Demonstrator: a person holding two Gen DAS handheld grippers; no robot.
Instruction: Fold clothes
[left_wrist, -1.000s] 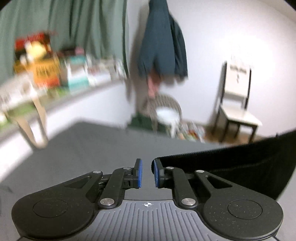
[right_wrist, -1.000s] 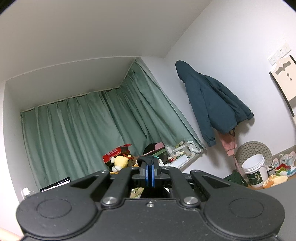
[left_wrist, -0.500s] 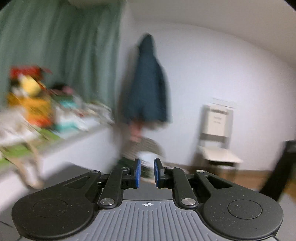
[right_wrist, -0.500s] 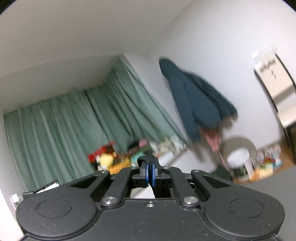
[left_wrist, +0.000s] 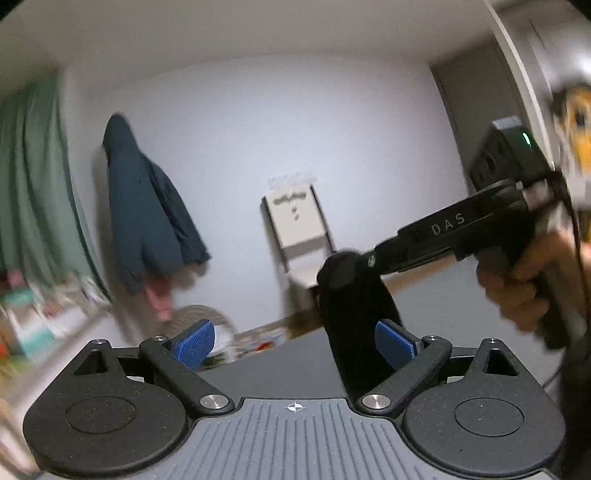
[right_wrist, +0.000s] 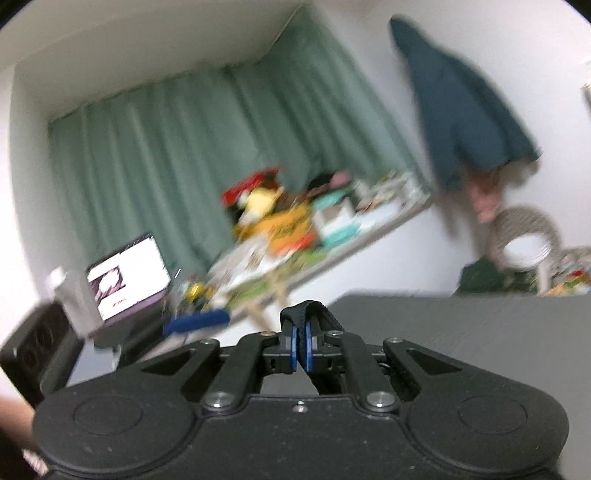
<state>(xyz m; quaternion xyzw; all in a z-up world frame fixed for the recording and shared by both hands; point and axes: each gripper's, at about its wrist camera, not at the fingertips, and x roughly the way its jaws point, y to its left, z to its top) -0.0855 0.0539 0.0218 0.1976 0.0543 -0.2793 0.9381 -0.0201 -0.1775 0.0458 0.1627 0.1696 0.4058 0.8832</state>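
My left claw (left_wrist: 294, 342) gaped wide, empty. Right of centre, my right claw (left_wrist: 364, 260) reached in from the right edge, hand (left_wrist: 524, 284) wrapped around its grip, pinching the black garment (left_wrist: 354, 314), which dangled above the dark surface (right_wrist: 480, 332).

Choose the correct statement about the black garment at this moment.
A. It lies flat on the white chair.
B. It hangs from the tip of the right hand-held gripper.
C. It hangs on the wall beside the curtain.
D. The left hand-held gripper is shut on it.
B: in the left wrist view the black garment hangs from the closed tip of the right hand-held gripper, while the left hand-held gripper is wide open.
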